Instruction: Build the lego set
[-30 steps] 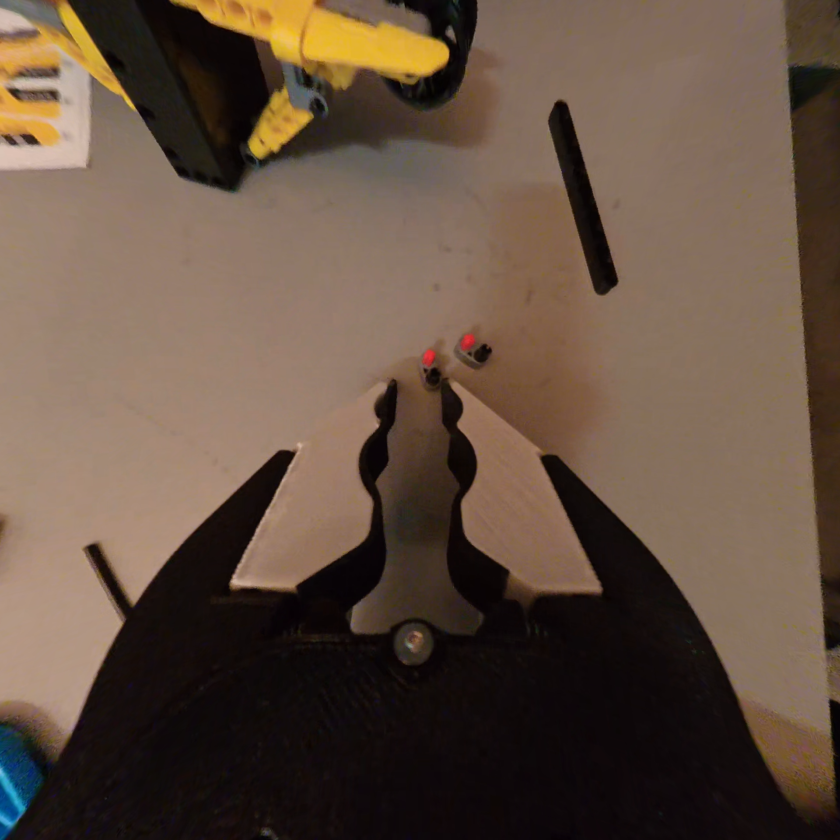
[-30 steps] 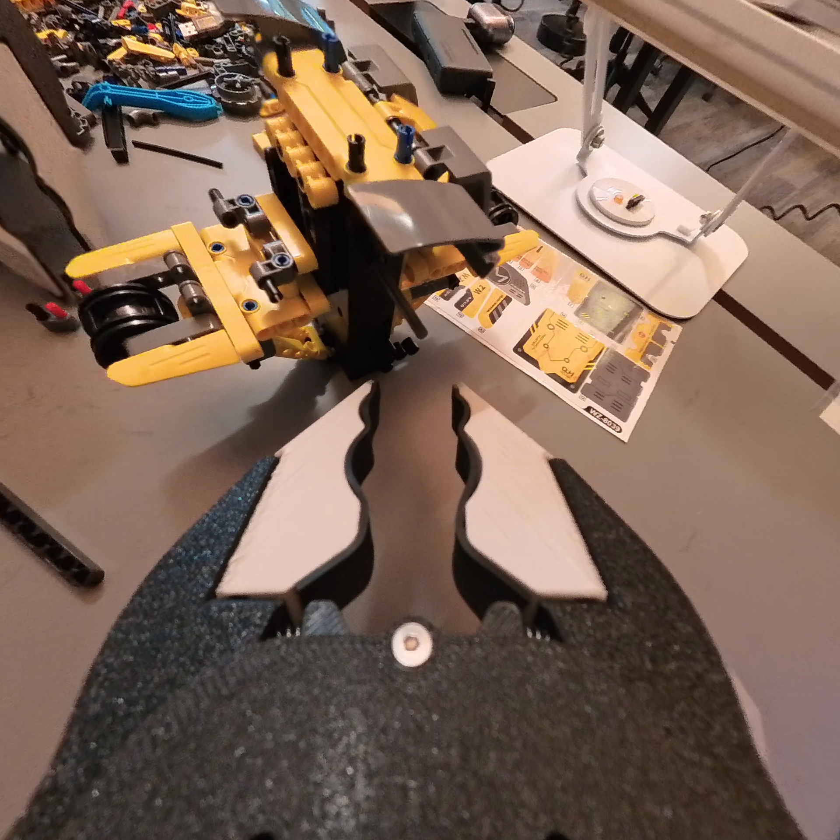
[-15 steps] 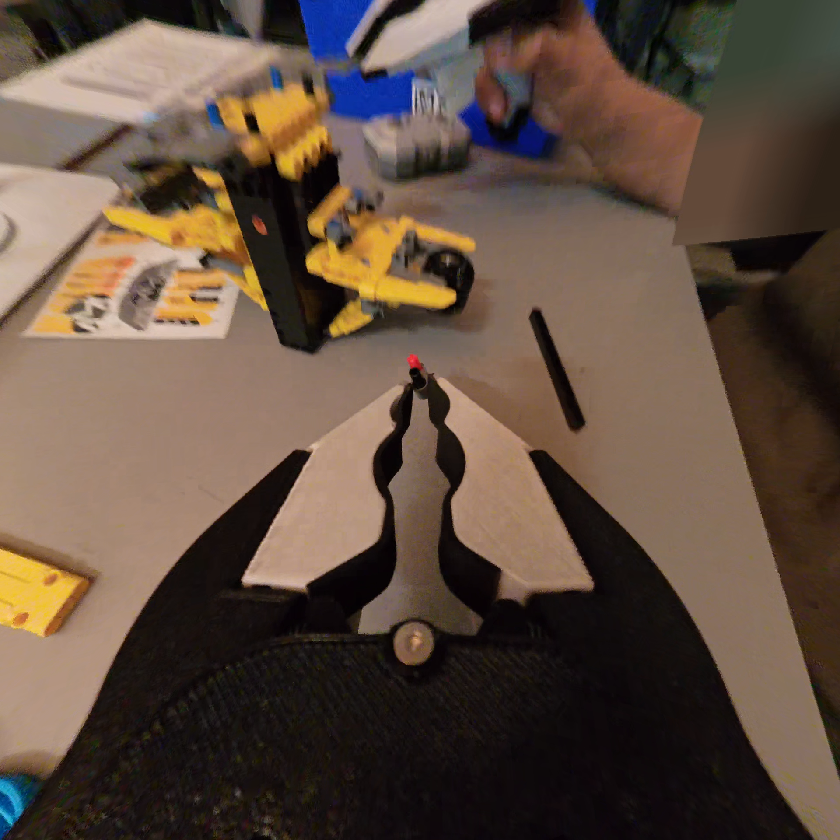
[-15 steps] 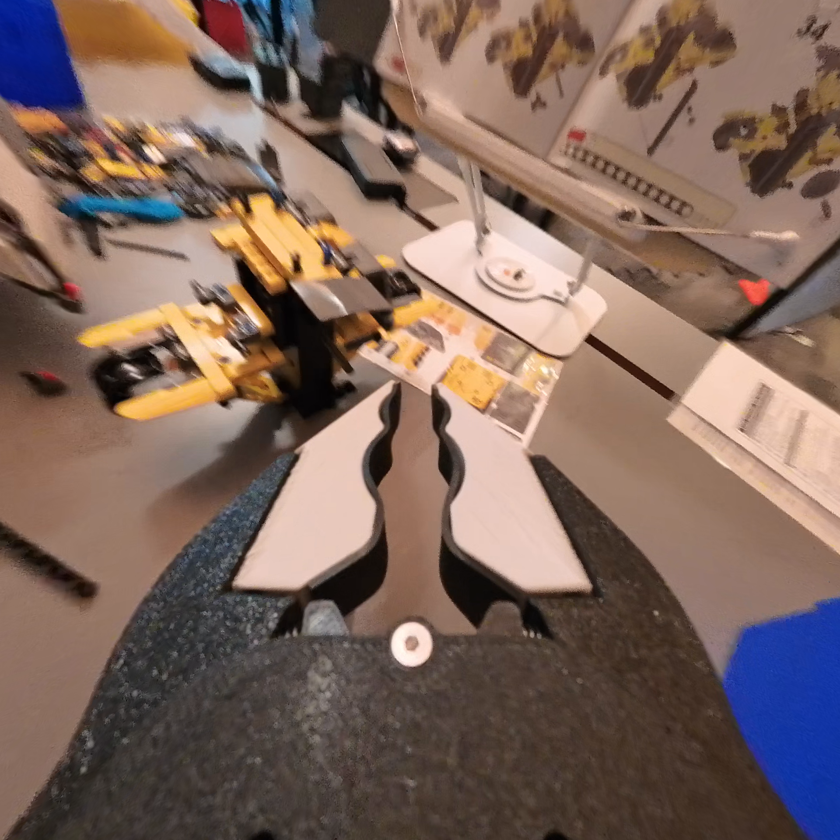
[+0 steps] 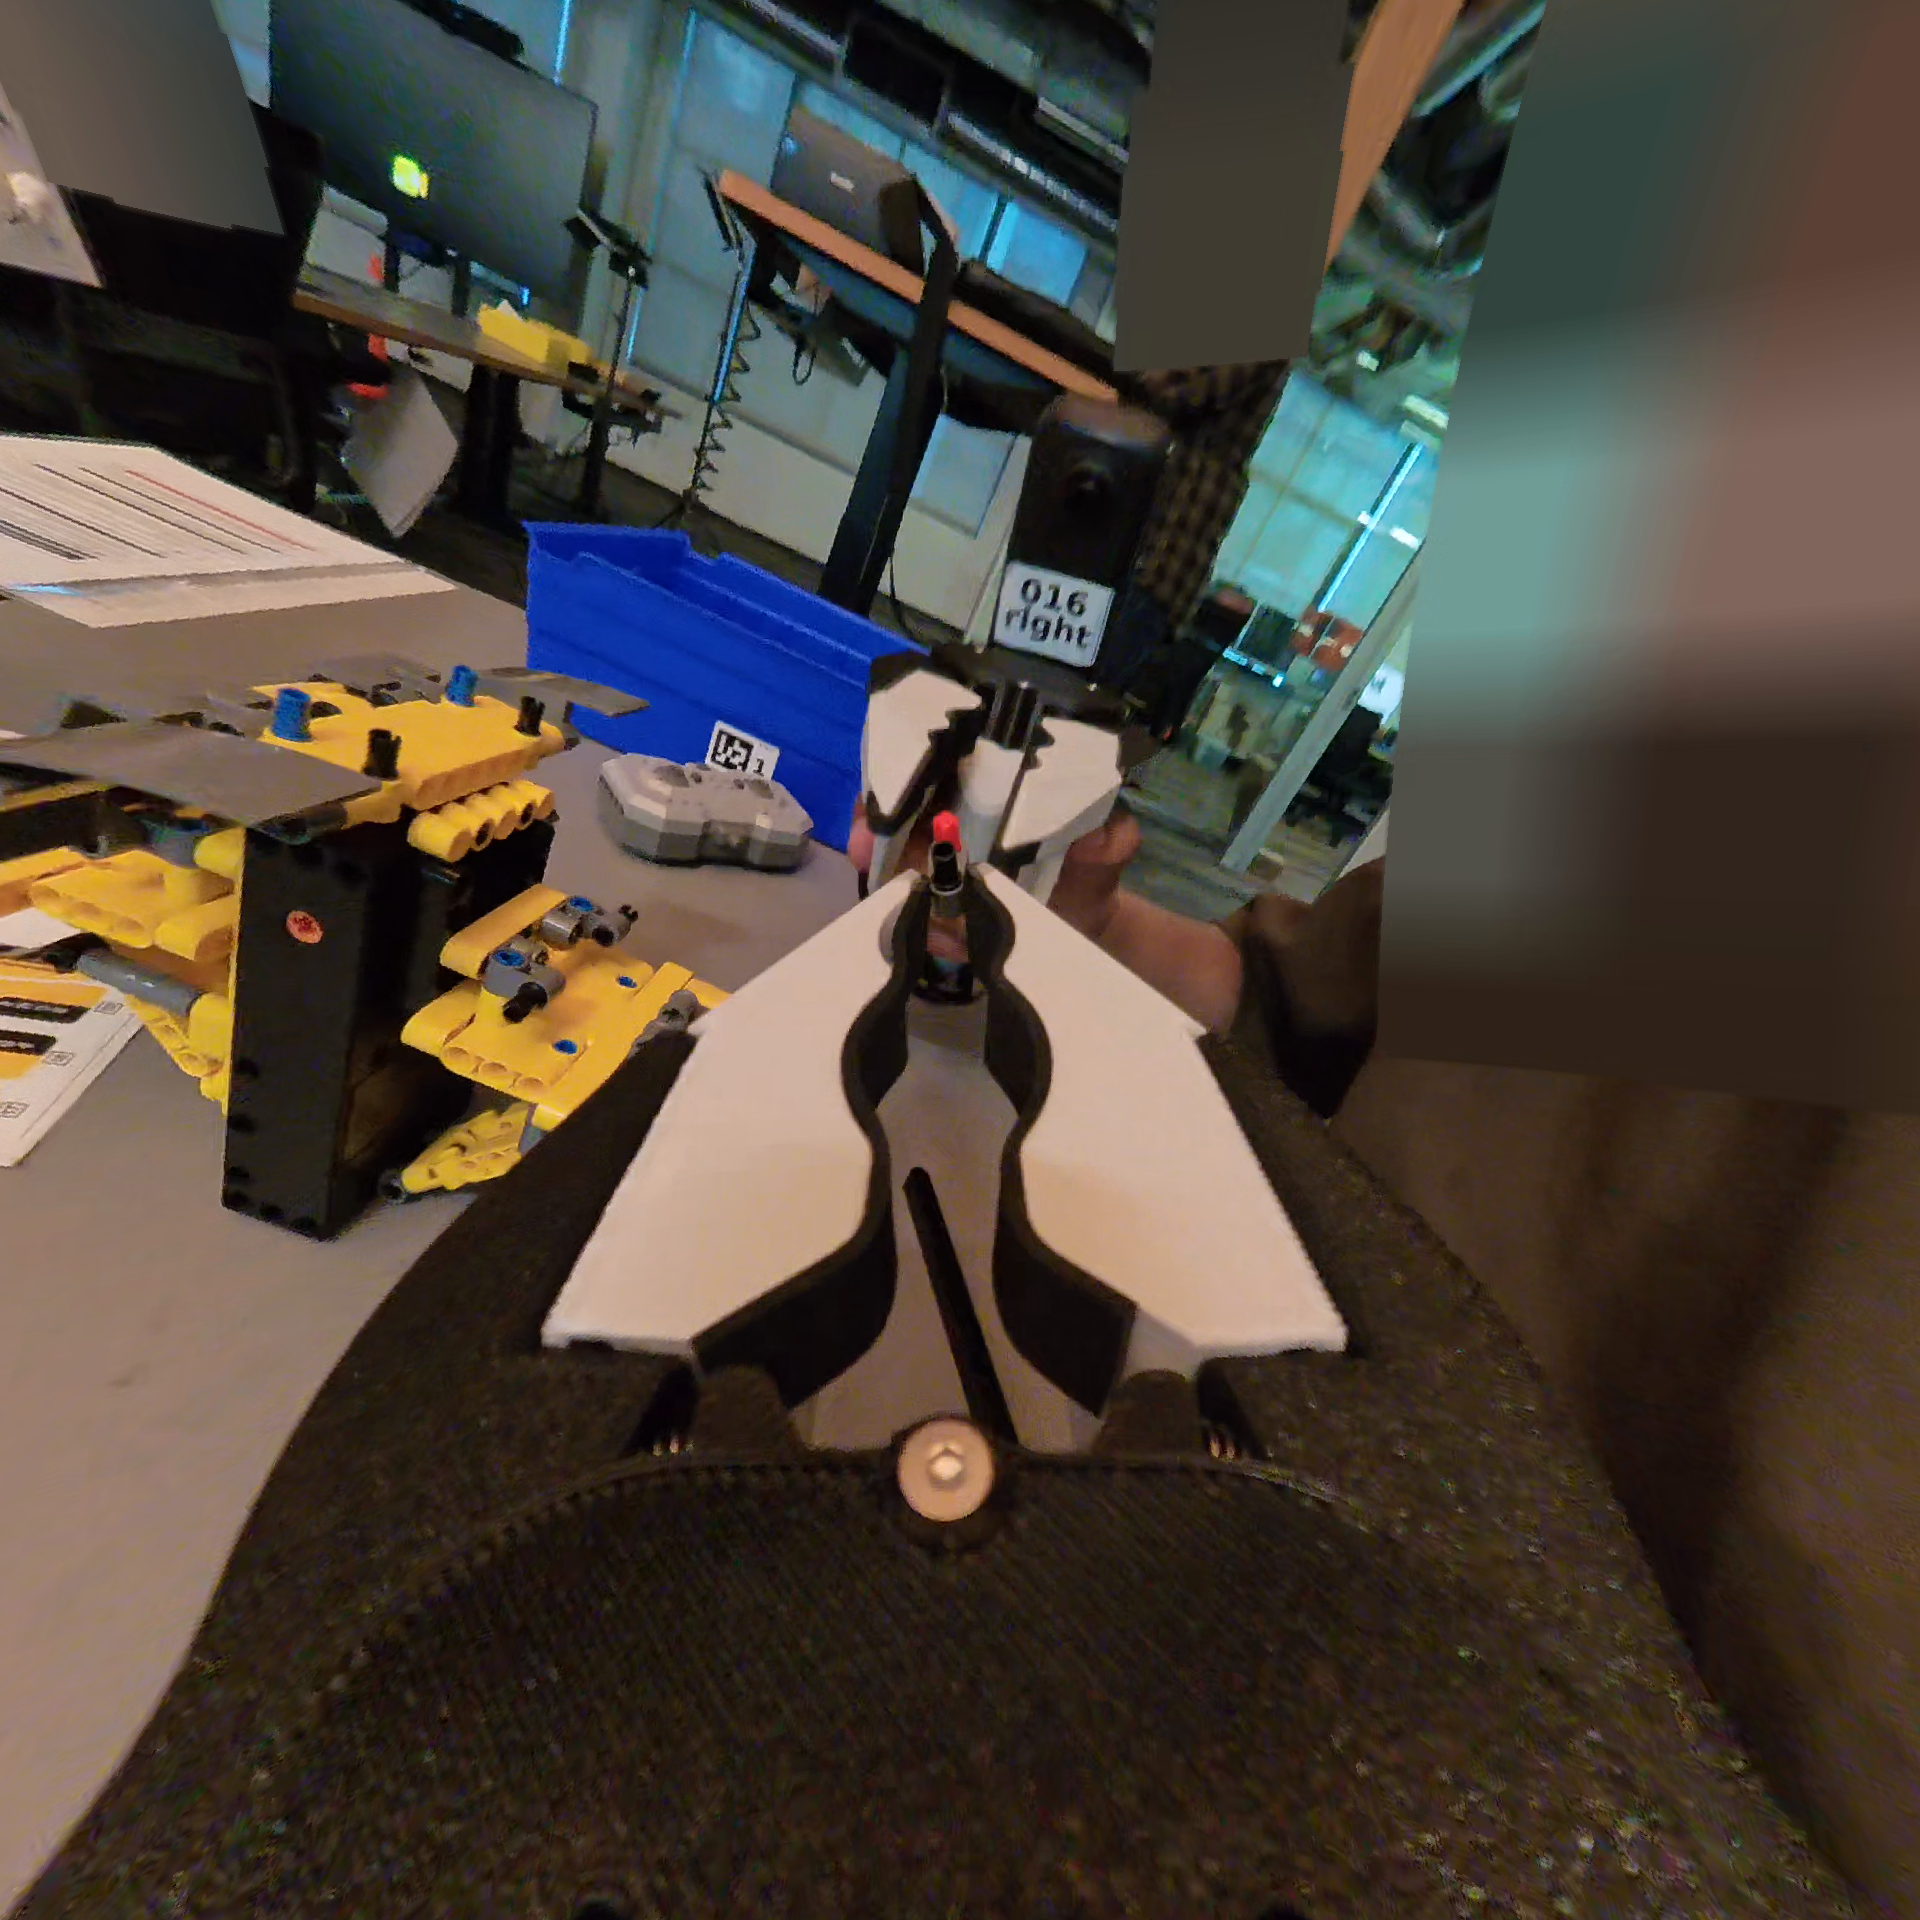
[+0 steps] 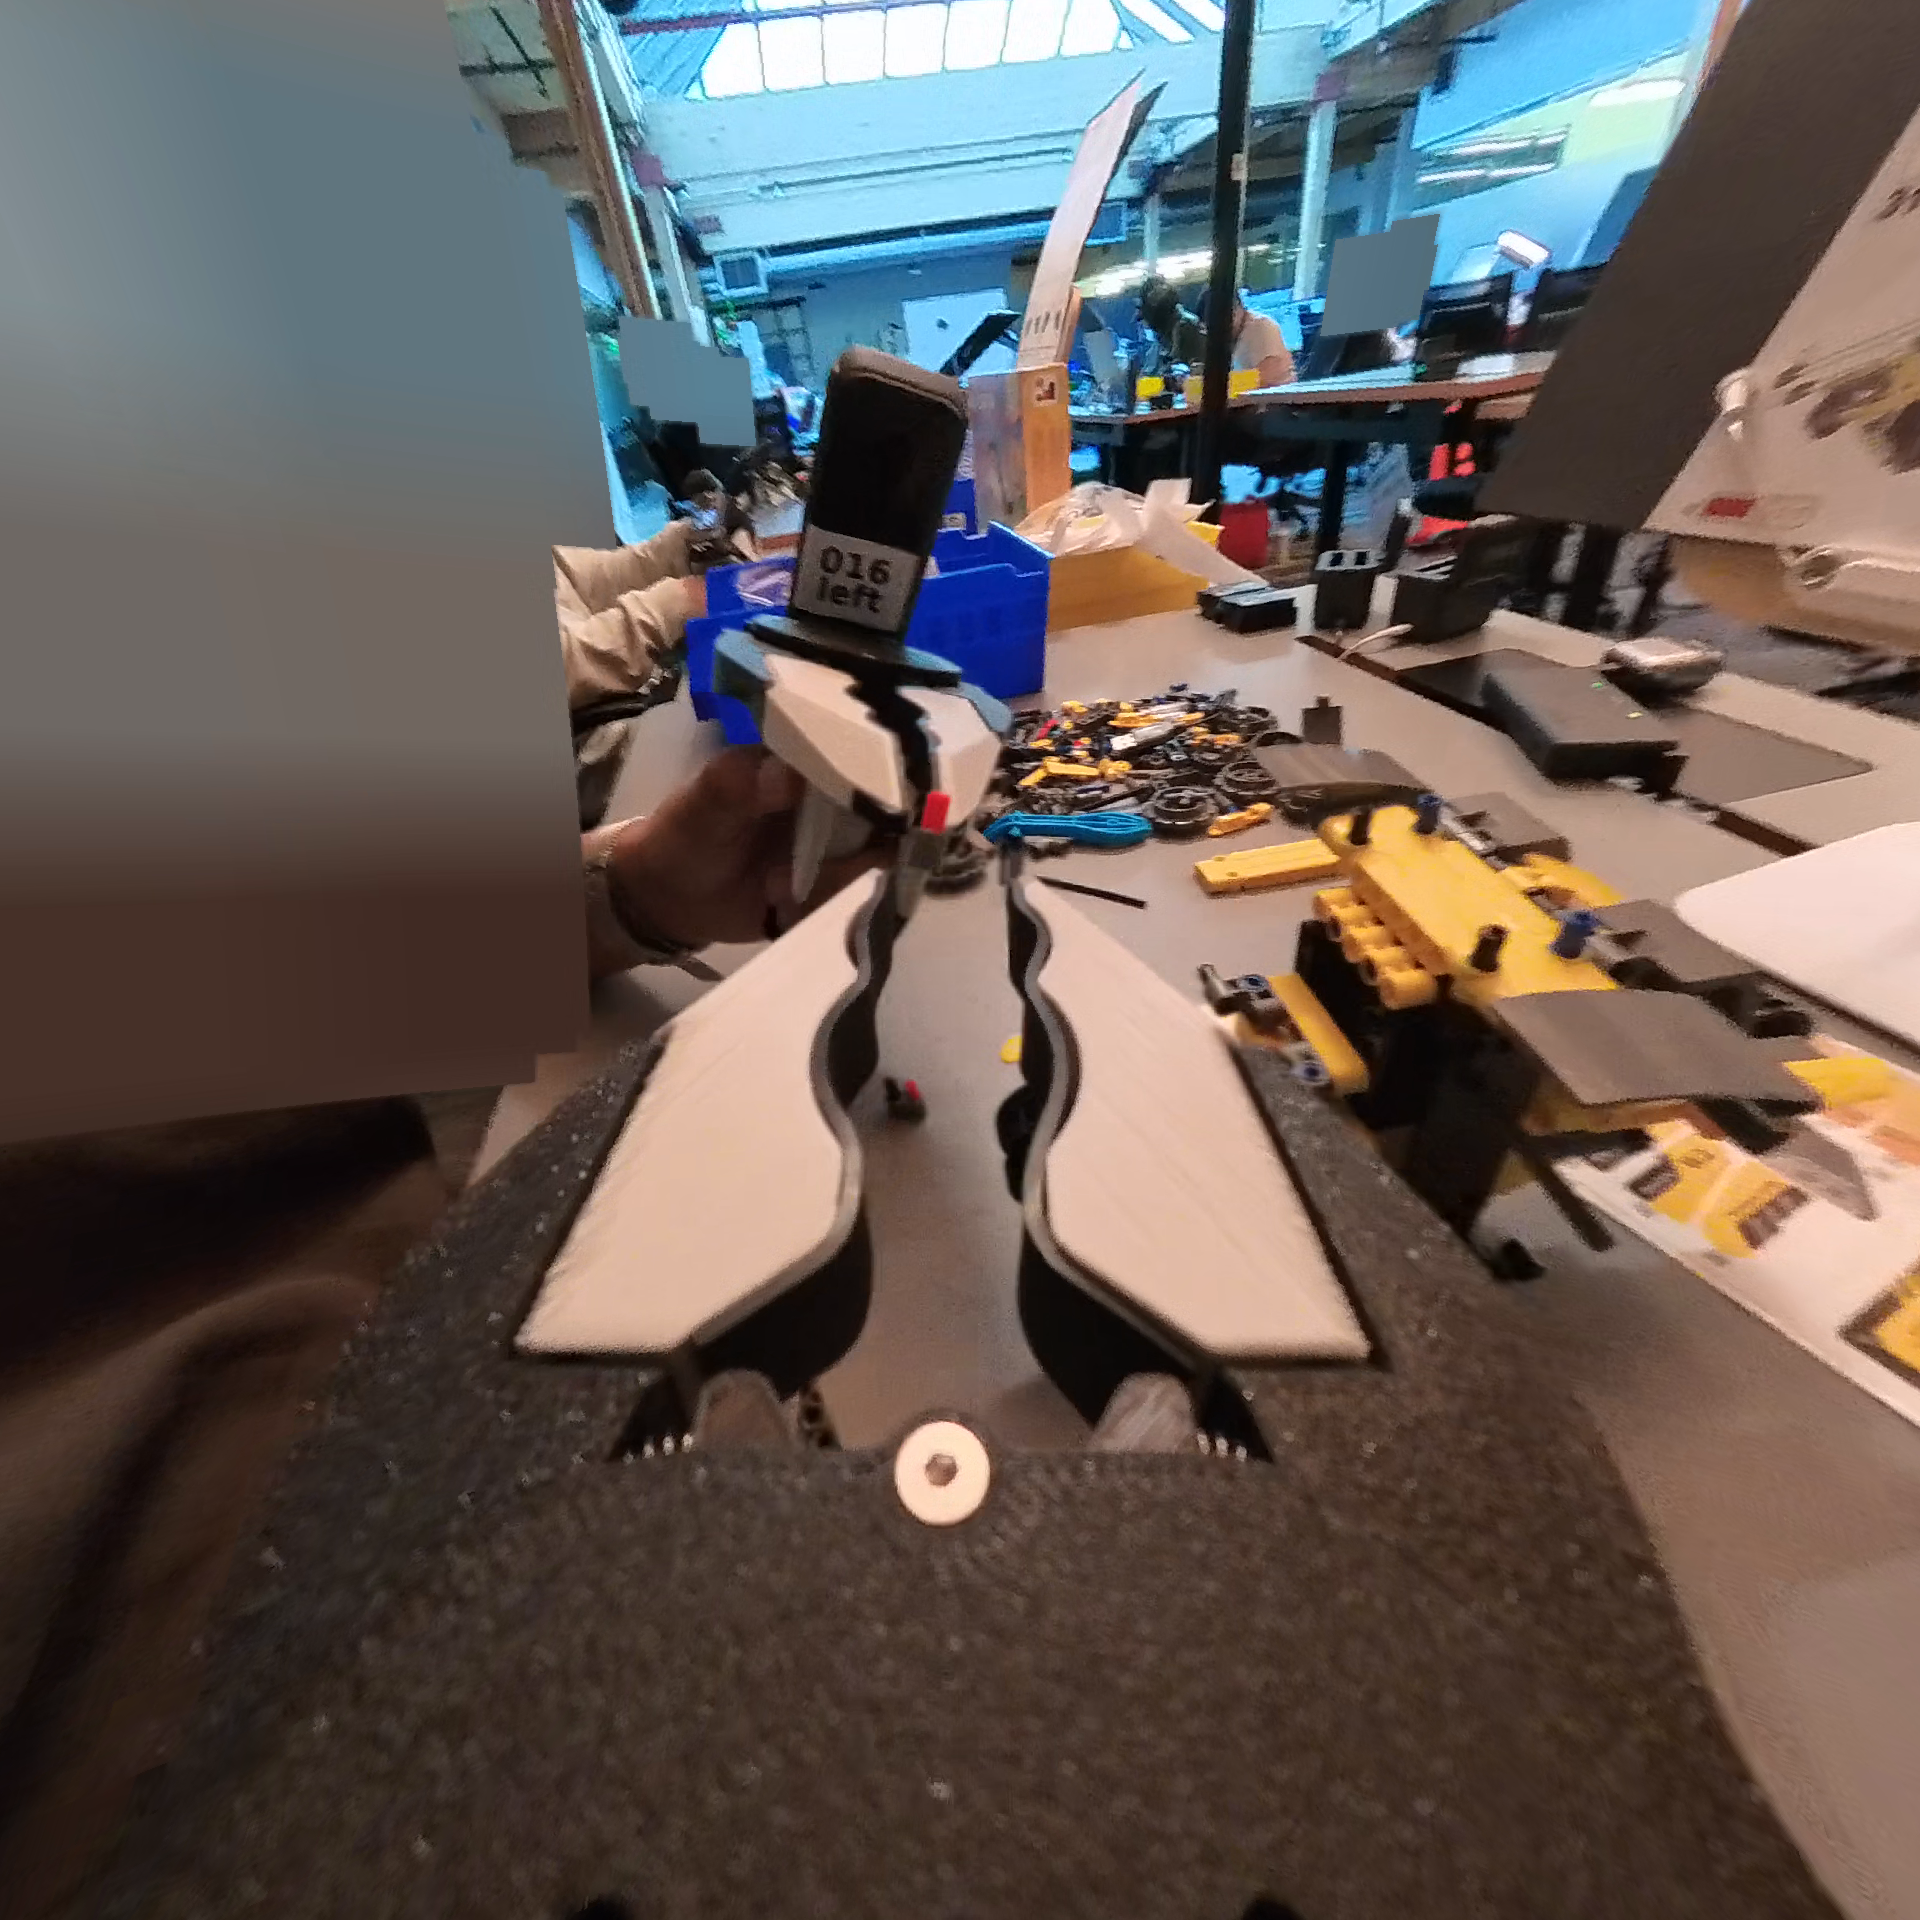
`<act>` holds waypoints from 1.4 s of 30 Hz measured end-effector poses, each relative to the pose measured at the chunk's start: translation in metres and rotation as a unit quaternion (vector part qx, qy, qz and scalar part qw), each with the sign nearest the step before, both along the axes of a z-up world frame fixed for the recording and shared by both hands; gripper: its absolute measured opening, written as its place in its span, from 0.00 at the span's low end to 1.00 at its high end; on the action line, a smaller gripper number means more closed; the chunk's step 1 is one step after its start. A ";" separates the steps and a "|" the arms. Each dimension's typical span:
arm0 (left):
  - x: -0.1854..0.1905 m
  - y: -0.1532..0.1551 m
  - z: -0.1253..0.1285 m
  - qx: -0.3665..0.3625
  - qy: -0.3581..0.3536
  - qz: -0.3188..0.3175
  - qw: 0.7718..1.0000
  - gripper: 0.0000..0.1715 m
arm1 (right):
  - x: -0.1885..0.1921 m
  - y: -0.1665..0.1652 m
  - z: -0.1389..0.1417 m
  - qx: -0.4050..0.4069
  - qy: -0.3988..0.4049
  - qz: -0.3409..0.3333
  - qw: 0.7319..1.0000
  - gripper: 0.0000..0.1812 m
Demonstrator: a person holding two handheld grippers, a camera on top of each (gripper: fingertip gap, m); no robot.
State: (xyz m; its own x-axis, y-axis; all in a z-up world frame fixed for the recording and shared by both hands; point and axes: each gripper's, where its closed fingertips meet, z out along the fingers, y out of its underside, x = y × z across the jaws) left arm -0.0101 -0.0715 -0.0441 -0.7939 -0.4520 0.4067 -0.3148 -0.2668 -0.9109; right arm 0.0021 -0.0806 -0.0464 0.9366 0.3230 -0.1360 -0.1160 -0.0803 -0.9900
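My left gripper (image 5: pixel 945 896) is shut on a small grey pin with a red tip (image 5: pixel 943 831) and holds it up off the grey table (image 5: pixel 156 1403). My right gripper (image 6: pixel 951 899) is open and empty, pointed at the left gripper (image 6: pixel 914 816) from close by. The held pin (image 6: pixel 932 812) sits just beyond my right gripper's left fingertip. In the left wrist view the right gripper (image 5: pixel 982 800) faces me just behind the pin. A second red-tipped pin (image 6: pixel 904 1096) lies on the table below. A yellow and black brick model (image 5: pixel 364 914) stands to the side.
The brick model (image 6: pixel 1455 977) stands on a printed sheet (image 6: pixel 1766 1195). A black beam (image 5: pixel 956 1299) lies under my left gripper. A blue bin (image 5: pixel 707 665), a grey block (image 5: pixel 707 810) and a pile of loose parts (image 6: pixel 1132 748) lie farther off. A hand (image 6: pixel 717 852) holds the left gripper.
My left gripper shut on one red-tipped pin, lifted it off the table and tilted up. My right gripper left the model, turned to face the left gripper and opened wider.
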 end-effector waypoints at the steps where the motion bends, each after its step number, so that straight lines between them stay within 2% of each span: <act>1: 0.000 0.003 0.001 -0.010 0.001 0.003 1.000 0.00 | -0.002 0.001 0.000 0.001 0.019 0.010 1.000 0.12; 6: 0.000 0.011 0.006 -0.054 0.004 0.006 0.999 0.00 | -0.006 0.009 -0.005 -0.005 0.079 0.024 0.997 0.12; 12: 0.000 0.005 0.000 -0.065 0.020 -0.006 0.998 0.00 | -0.006 0.014 -0.005 -0.002 0.069 0.004 0.998 0.12; 18: 0.003 0.000 -0.004 -0.064 0.023 0.000 0.998 0.00 | -0.006 0.013 0.000 0.017 0.058 -0.008 0.998 0.04; 30: 0.000 -0.008 -0.009 -0.057 0.029 -0.015 0.998 0.00 | -0.006 0.011 0.003 0.030 0.049 -0.011 0.998 0.04; 33: -0.001 -0.004 -0.005 -0.090 0.034 -0.024 0.995 0.00 | -0.001 0.011 0.005 0.044 -0.009 -0.047 0.998 0.18; 36: 0.000 0.002 -0.003 -0.121 0.045 -0.030 0.991 0.00 | 0.001 0.010 0.007 0.063 -0.106 -0.085 0.989 0.20; 38: 0.001 0.005 -0.002 -0.140 0.053 -0.032 0.988 0.00 | 0.002 0.009 0.008 0.076 -0.181 -0.113 0.974 0.21; 42: 0.001 0.008 -0.002 -0.172 0.071 -0.045 0.981 0.00 | -0.002 0.011 0.003 0.088 -0.327 -0.156 0.928 0.21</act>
State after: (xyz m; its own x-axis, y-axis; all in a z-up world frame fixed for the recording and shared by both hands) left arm -0.0094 -0.0636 -0.0459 -0.7485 -0.1989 0.6326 -0.4687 -0.5161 -0.7169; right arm 0.0003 -0.0694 -0.0432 0.8518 -0.0148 0.5236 0.5238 0.0257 -0.8514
